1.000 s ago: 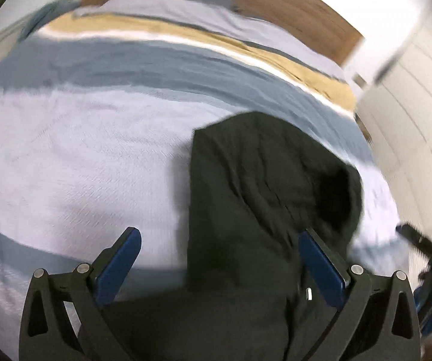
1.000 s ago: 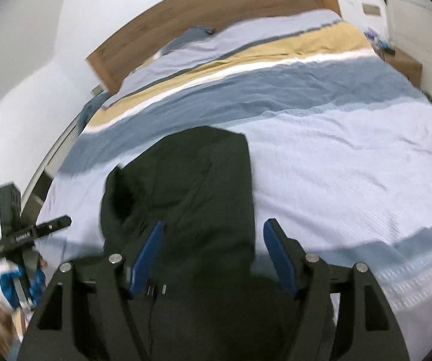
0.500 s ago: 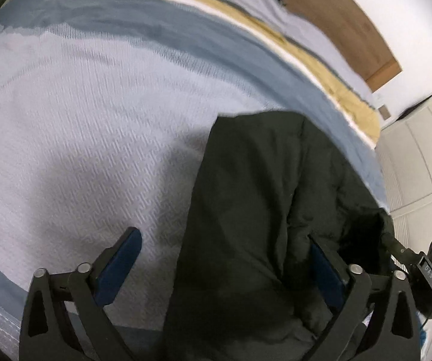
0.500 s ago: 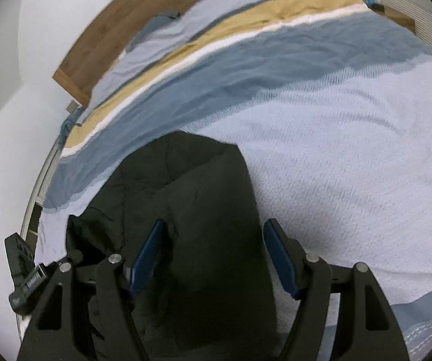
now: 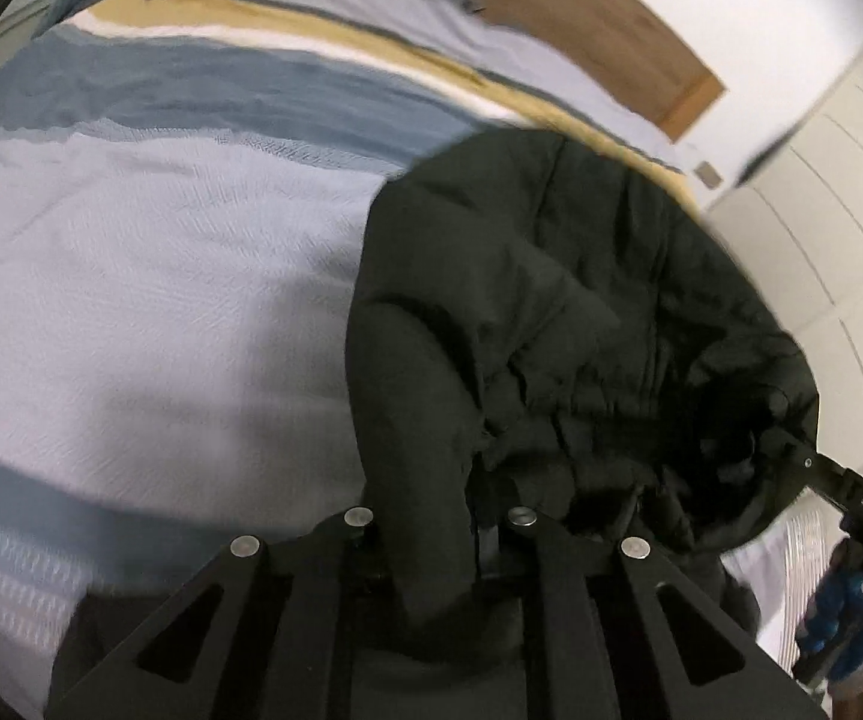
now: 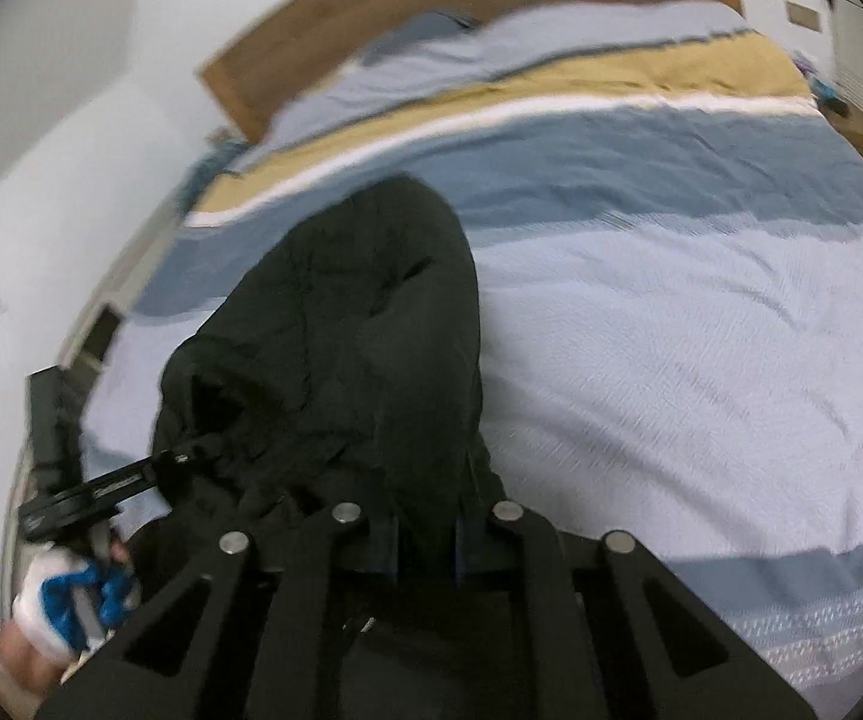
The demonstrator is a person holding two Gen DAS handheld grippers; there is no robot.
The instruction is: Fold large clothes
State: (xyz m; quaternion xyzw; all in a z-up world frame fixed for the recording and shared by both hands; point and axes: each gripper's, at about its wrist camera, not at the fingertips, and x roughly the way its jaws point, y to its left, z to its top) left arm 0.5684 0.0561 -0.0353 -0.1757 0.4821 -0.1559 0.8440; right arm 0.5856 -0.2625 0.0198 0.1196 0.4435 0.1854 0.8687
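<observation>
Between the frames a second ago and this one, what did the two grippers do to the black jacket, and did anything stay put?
Both grippers went from open, straddling the black puffy jacket, to shut on its near edge: the left gripper and the right gripper each now pinch a fold of fabric. The jacket looks more bunched where they hold it. The striped blue, white and mustard bedspread and the wooden headboard are unchanged.

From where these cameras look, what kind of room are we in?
Most likely a bedroom. A wide bed with a striped blue, white and mustard bedspread fills the view, a wooden headboard stands against the white wall, and a dark puffy jacket lies on the bed, gripped by both grippers.
</observation>
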